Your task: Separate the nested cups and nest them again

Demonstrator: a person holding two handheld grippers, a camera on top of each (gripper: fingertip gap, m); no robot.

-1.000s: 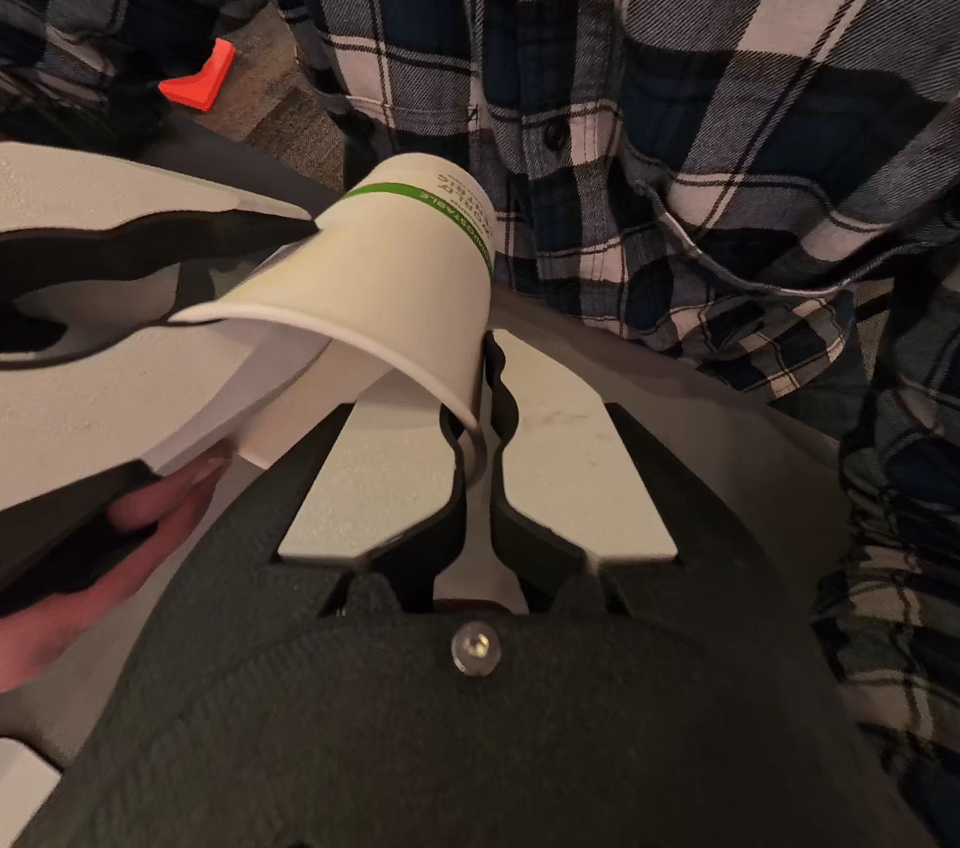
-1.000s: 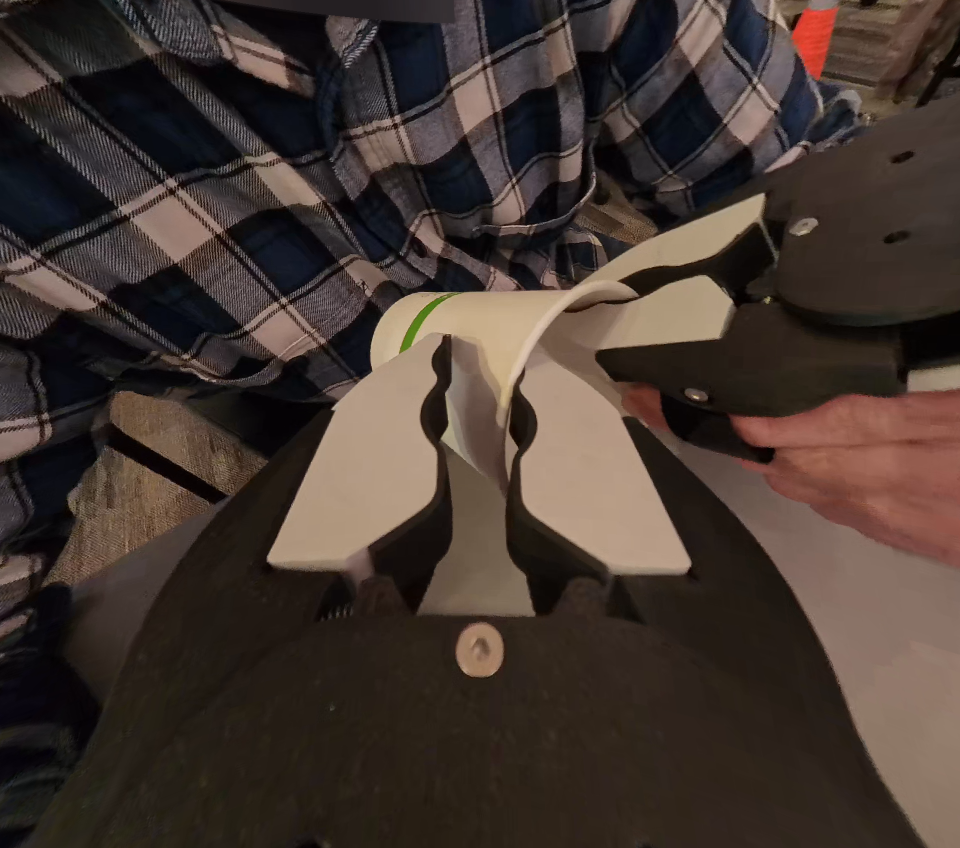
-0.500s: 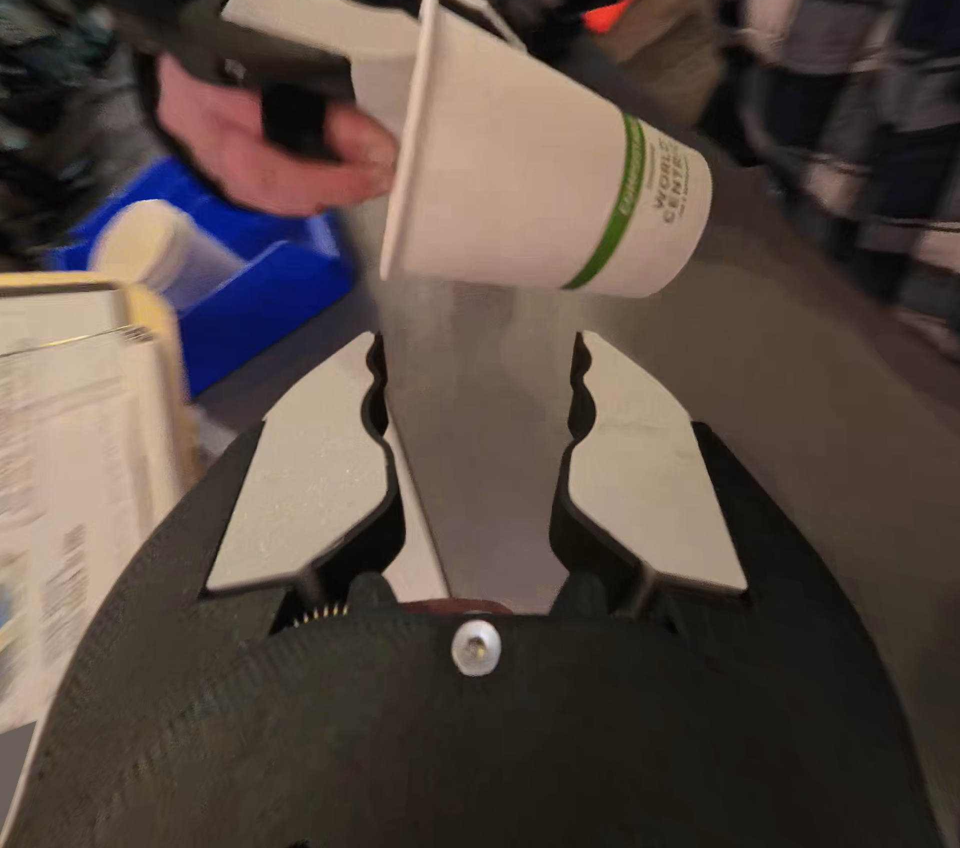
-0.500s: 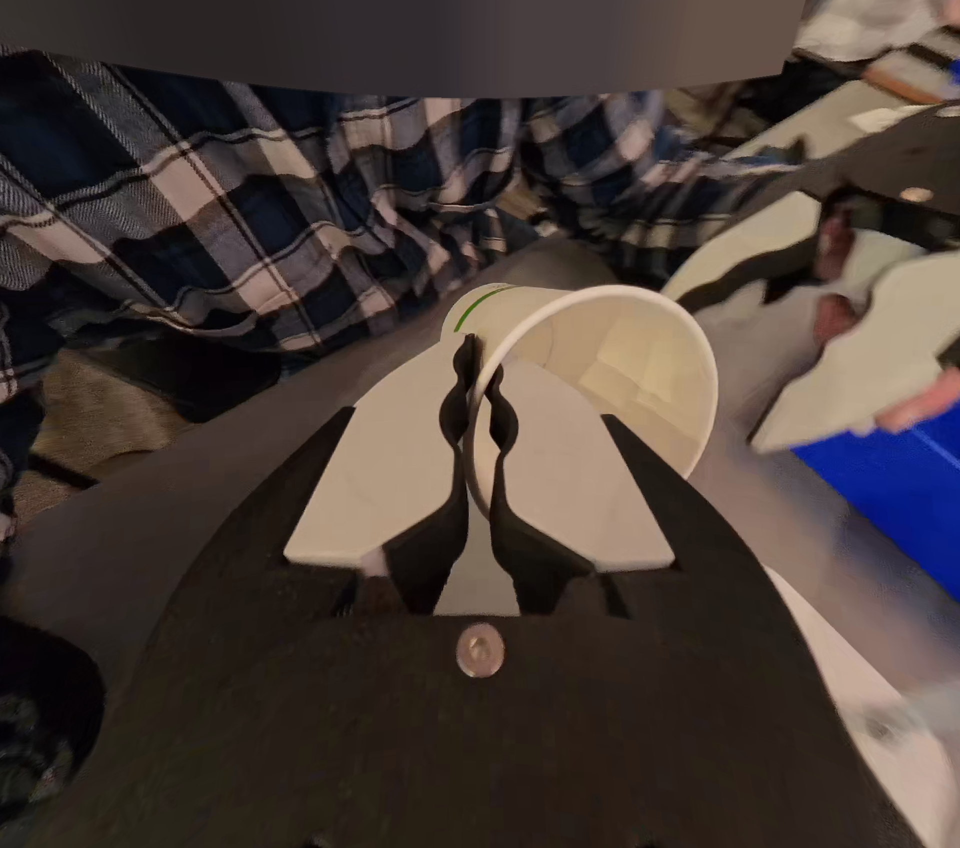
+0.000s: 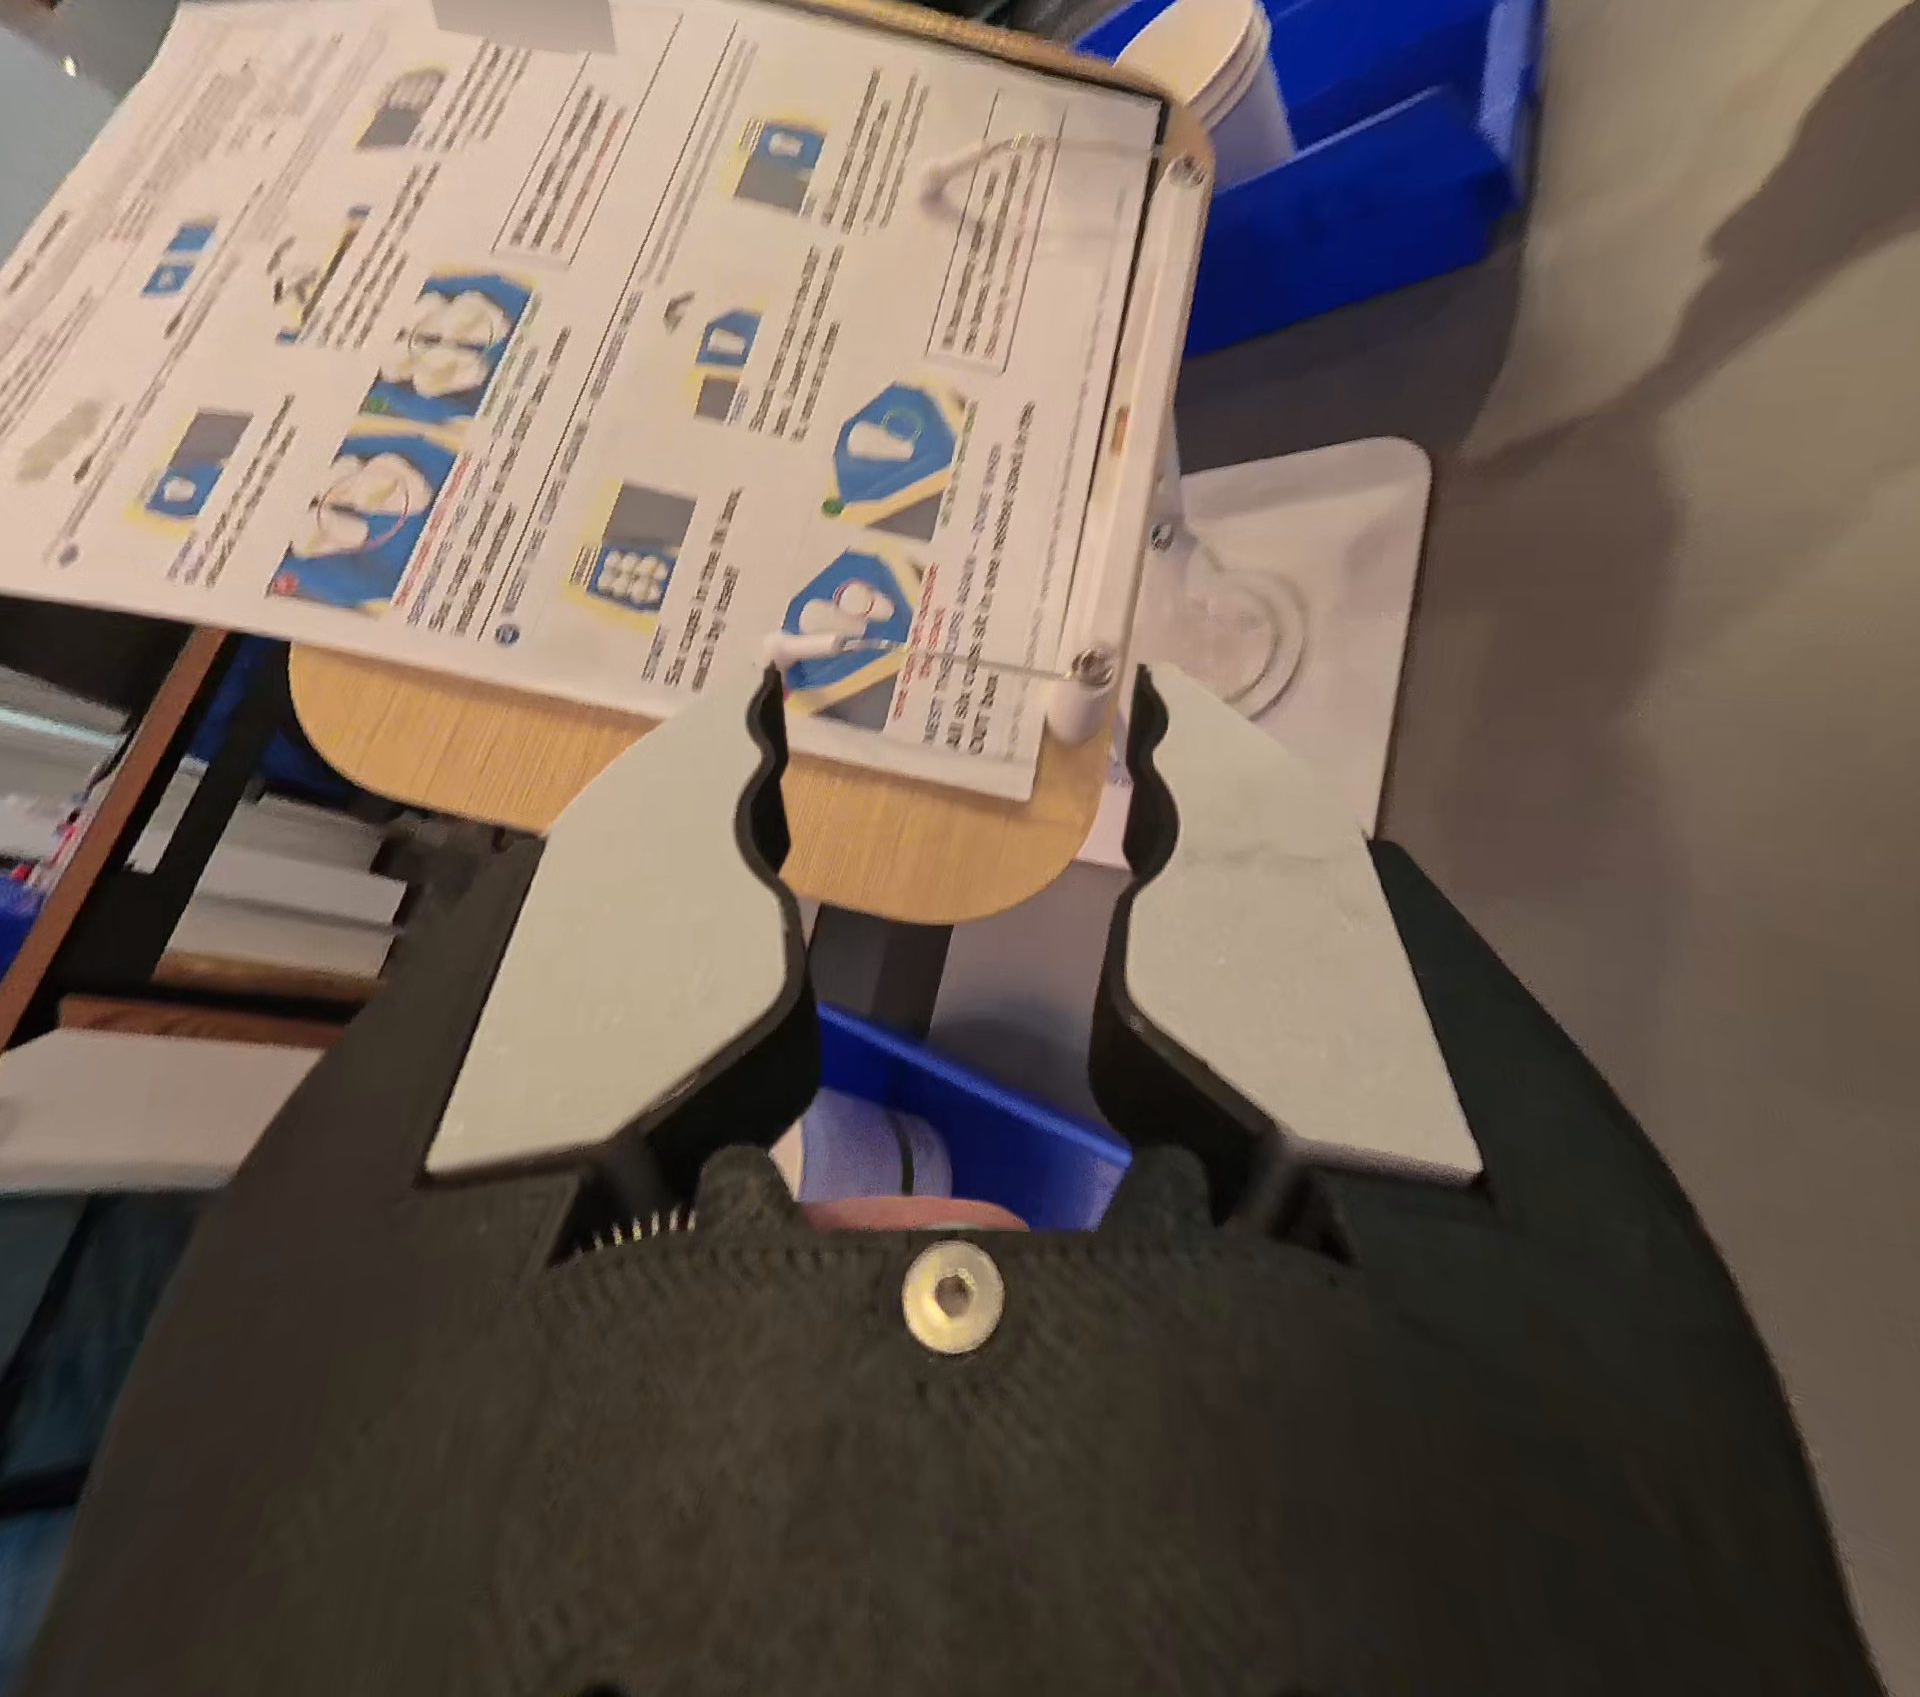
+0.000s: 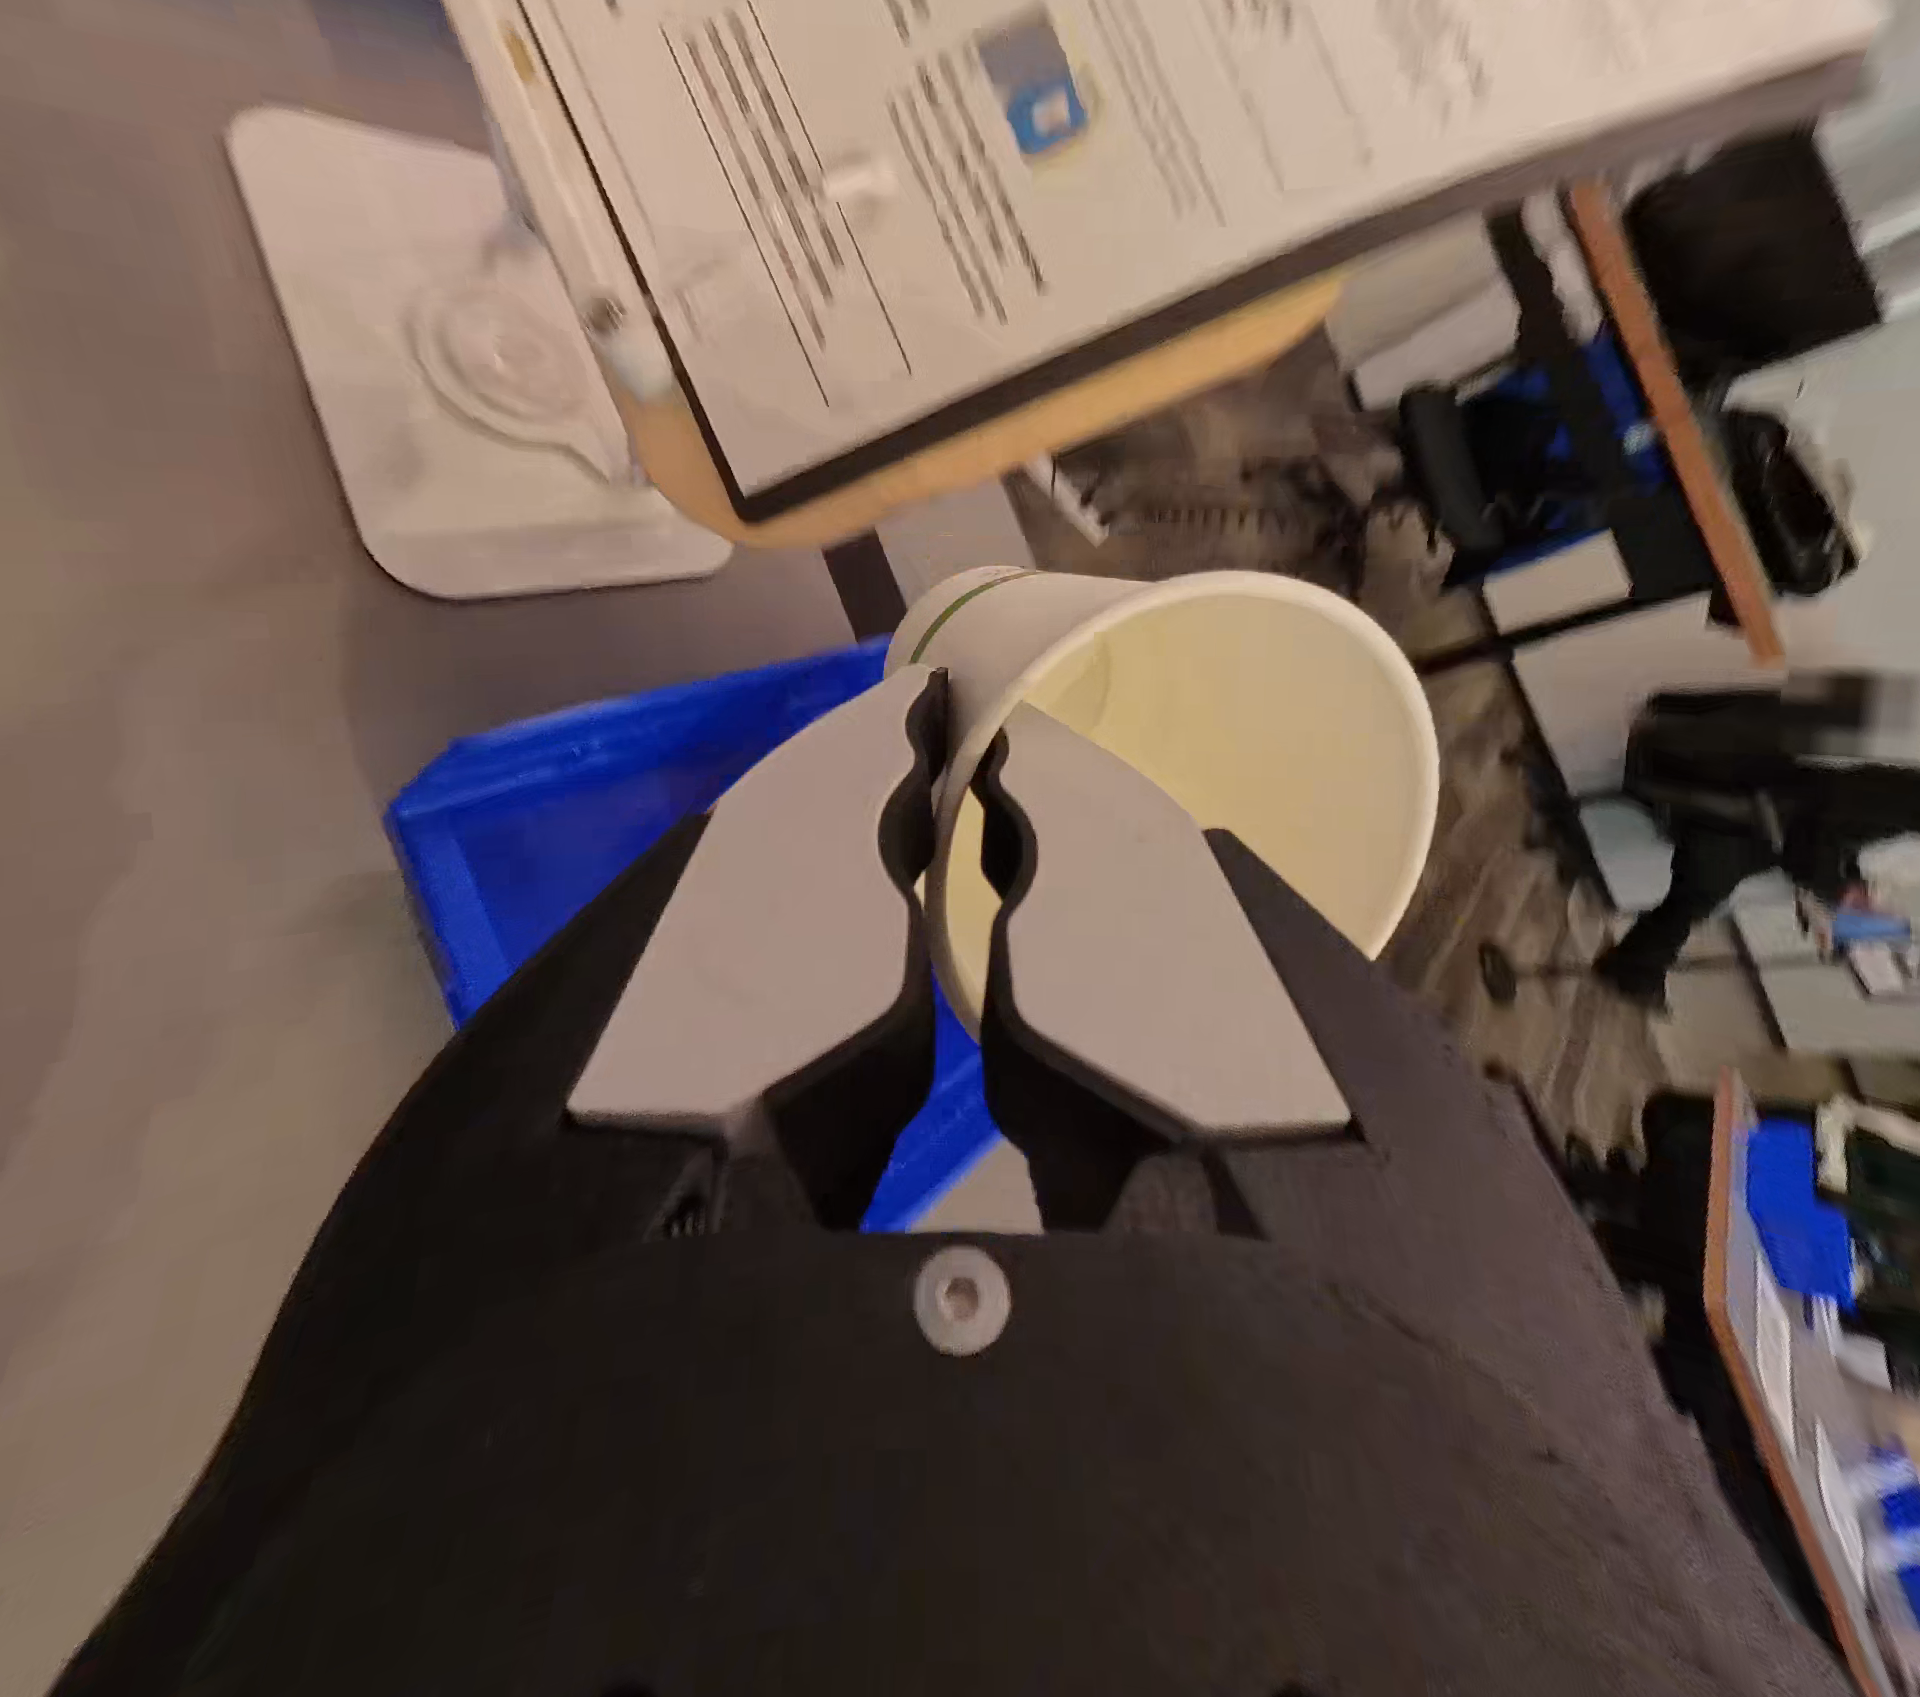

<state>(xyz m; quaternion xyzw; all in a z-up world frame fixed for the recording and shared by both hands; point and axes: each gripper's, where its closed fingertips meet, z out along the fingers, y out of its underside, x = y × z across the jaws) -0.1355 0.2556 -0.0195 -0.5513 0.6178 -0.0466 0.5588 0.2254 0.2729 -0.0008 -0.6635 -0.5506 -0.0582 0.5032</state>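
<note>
We work over a grey worktop (image 5: 1714, 712) in a cluttered room. Nearest, our right gripper (image 6: 971, 728) has its fingers pinched on the wall of a white paper cup (image 6: 1226, 712) with a green band, mouth toward us, above a blue bin (image 6: 582, 806). Our left gripper (image 5: 951, 712), which gripped the same cup a second ago, now gapes wide and holds nothing: the cup looks separated. Beyond, a stand carries an instruction sheet (image 5: 582, 317); farther, stacked cups (image 5: 1216, 58) wait in another blue bin (image 5: 1382, 120).
</note>
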